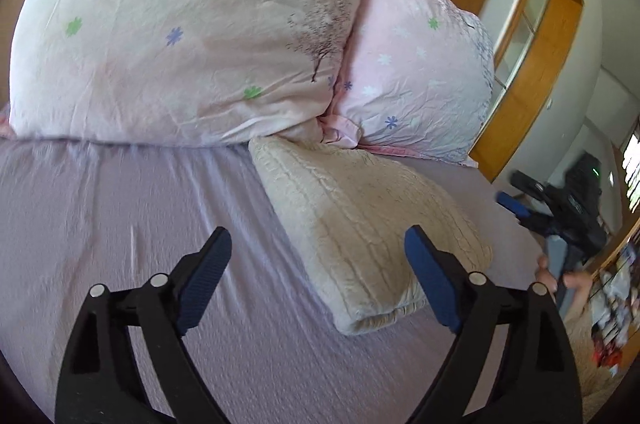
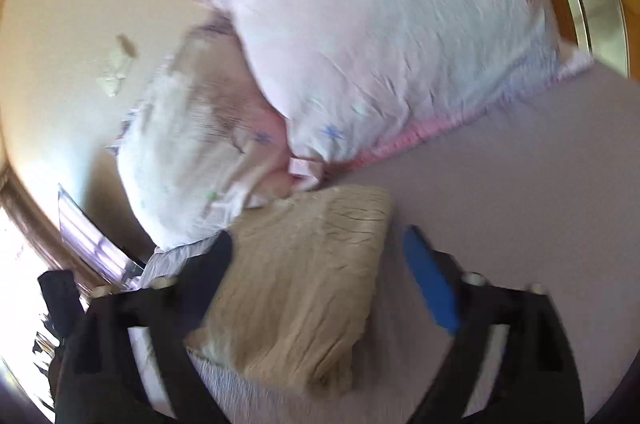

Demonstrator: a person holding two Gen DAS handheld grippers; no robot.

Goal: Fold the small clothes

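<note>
A beige ribbed garment (image 1: 368, 224), folded into a thick rectangle, lies on the lilac bed sheet (image 1: 120, 204) just in front of the pillows. My left gripper (image 1: 320, 280) is open and empty above the sheet, with the fold's near end between its fingers. My right gripper (image 1: 560, 224) shows at the bed's right edge. In the blurred, tilted right wrist view the same garment (image 2: 296, 284) lies between the open fingers of my right gripper (image 2: 320, 276), which holds nothing.
Two large flowered pillows (image 1: 180, 32) (image 1: 416, 76) lean against the wall behind the garment. A wooden door frame (image 1: 532, 56) stands to the right of the bed. A cluttered shelf (image 1: 616, 296) is at the far right.
</note>
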